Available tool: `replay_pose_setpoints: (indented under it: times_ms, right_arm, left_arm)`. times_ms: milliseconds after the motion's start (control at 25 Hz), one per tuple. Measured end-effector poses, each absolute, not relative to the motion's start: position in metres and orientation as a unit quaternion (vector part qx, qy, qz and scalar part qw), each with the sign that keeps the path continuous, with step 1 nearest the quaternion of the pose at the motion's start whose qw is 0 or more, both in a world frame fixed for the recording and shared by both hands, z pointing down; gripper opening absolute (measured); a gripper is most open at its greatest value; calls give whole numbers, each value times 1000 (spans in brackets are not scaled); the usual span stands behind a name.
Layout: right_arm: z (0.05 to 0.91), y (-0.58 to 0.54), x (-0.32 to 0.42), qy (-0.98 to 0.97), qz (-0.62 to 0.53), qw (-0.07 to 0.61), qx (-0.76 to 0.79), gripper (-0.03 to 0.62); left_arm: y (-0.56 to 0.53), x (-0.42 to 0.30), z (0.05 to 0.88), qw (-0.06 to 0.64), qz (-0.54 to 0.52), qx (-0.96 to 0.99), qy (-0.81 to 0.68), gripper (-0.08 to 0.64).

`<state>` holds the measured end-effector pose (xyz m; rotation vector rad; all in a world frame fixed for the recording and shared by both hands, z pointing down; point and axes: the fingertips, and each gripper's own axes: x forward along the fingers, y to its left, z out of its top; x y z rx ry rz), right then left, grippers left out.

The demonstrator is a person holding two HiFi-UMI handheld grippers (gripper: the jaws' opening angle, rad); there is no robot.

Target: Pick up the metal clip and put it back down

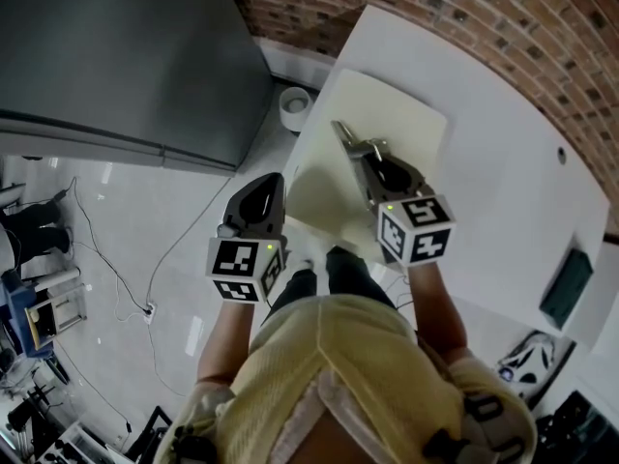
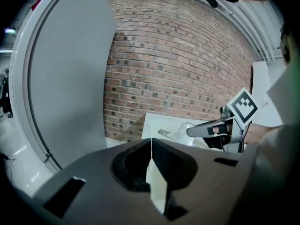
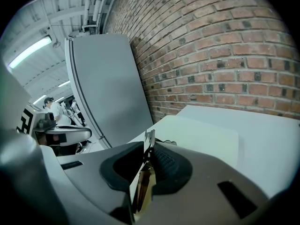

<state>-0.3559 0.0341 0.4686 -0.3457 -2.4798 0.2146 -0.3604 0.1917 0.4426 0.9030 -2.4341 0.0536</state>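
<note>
Well, furthest left, the left gripper (image 2: 151, 143) hangs idle near the edge of the white table (image 1: 522, 162). Its jaws are pressed together on nothing, and it points forward and somewhat down. Ahead of it and to its right lies a pale mat (image 1: 406, 124). Over that mat is the metal clip (image 1: 346, 135), sticking out forward from the tips of the right gripper (image 3: 148, 146). The right gripper's jaws are pinched on the clip's near end, with a bright strip of metal standing upright between the ribbed pads. So the grasp looks done. Whether the clip is clear of the mat I cannot say for sure, though it seems barely off it. As I judge it, the lift is only at its start. What remains is raising the clip a little, lowering it onto the mat in front of that gripper, and letting go.
</note>
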Motion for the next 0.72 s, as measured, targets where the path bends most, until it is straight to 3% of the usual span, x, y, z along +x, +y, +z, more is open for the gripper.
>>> replay_pose_setpoints:
  times_ms: [720]
  right_arm:
    - [442, 83, -294, -952, 73, 280, -103, 34]
  left_arm:
    - [232, -311, 429, 240, 20, 383, -892, 5]
